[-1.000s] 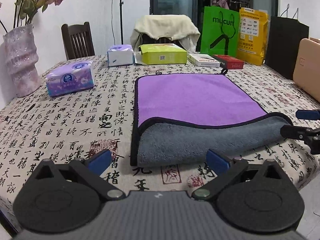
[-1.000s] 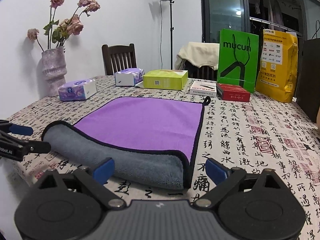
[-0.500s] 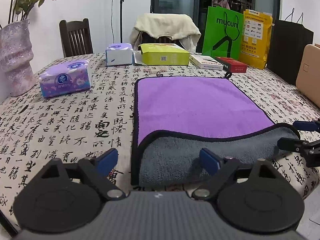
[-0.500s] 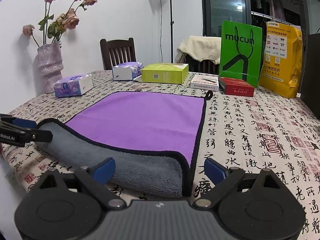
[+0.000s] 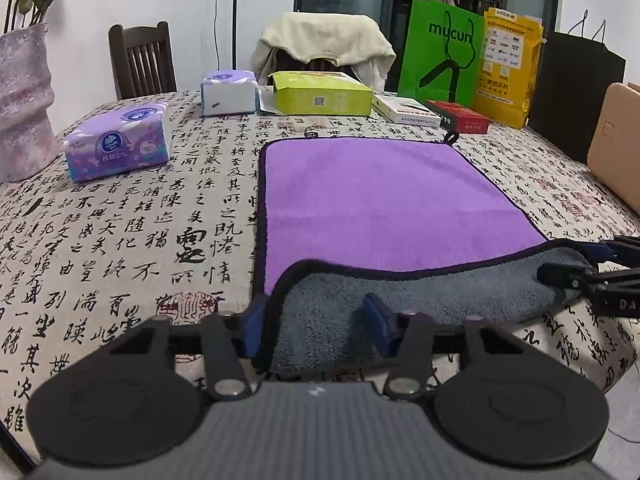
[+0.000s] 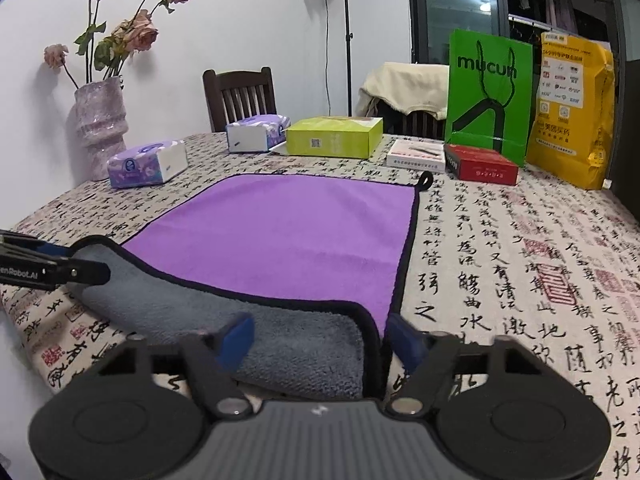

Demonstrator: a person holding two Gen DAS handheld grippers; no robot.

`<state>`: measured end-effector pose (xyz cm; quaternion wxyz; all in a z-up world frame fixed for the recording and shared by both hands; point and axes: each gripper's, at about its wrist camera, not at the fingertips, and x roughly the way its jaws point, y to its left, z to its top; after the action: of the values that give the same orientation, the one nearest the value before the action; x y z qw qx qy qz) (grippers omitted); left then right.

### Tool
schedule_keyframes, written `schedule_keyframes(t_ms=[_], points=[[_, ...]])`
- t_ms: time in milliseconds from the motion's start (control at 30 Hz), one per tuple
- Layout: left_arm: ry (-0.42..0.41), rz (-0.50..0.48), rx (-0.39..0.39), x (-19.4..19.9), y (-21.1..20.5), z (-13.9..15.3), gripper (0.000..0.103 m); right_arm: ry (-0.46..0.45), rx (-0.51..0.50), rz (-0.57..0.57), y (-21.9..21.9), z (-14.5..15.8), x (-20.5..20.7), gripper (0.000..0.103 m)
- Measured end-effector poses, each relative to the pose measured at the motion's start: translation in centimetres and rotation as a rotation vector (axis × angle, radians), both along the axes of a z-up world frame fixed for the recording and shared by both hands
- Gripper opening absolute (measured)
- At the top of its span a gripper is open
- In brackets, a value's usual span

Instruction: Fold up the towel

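A purple towel (image 5: 384, 196) with a grey underside and black trim lies flat on the table; its near edge is rolled back, grey side up (image 5: 400, 304). My left gripper (image 5: 316, 326) straddles the near left corner of that grey fold, jaws partly closed around it with a gap still showing. My right gripper (image 6: 320, 340) straddles the near right corner (image 6: 320, 344) the same way. Each gripper shows at the side of the other's view: the right one (image 5: 592, 276), the left one (image 6: 60, 268).
The tablecloth (image 5: 120, 240) bears black calligraphy. Tissue packs (image 5: 118, 142) (image 5: 228, 92), a green box (image 5: 320, 94), white and red boxes (image 5: 456, 114), green and yellow bags (image 5: 444, 52) stand at the back. A vase (image 6: 100, 128) stands far left. A tan object (image 5: 616, 140) sits right.
Both grippers have moved forward onto the near corners of the rolled grey edge and their jaws have narrowed around it. The fold has lifted slightly.
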<state>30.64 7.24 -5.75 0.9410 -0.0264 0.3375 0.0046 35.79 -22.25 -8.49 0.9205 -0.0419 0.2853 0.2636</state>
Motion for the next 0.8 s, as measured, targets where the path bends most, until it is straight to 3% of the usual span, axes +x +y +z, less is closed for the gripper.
schedule_keyframes(t_ms=[33,167,233,333,533,800], points=[[0.004,-0.001,-0.001,0.03,0.03,-0.04,0.042,0.006,0.001,0.003,0.07,-0.05,0.06,0.052],[0.008,-0.004,-0.002,0.03,0.14,-0.13,0.026,0.006,0.001,0.006,0.1,-0.16,0.15,0.043],[0.008,-0.003,-0.008,0.06,0.26,-0.09,0.017,0.009,0.004,0.009,-0.01,-0.17,0.25,0.029],[0.009,0.002,-0.006,0.12,0.41,-0.06,0.007,0.008,0.007,0.003,-0.15,-0.14,0.38,0.021],[0.004,0.001,-0.001,0.13,0.51,0.3,0.006,-0.001,0.01,-0.005,-0.52,0.11,0.49,0.009],[-0.009,0.001,0.005,0.18,0.39,0.7,0.006,-0.018,0.008,-0.006,-0.55,0.57,0.55,0.007]])
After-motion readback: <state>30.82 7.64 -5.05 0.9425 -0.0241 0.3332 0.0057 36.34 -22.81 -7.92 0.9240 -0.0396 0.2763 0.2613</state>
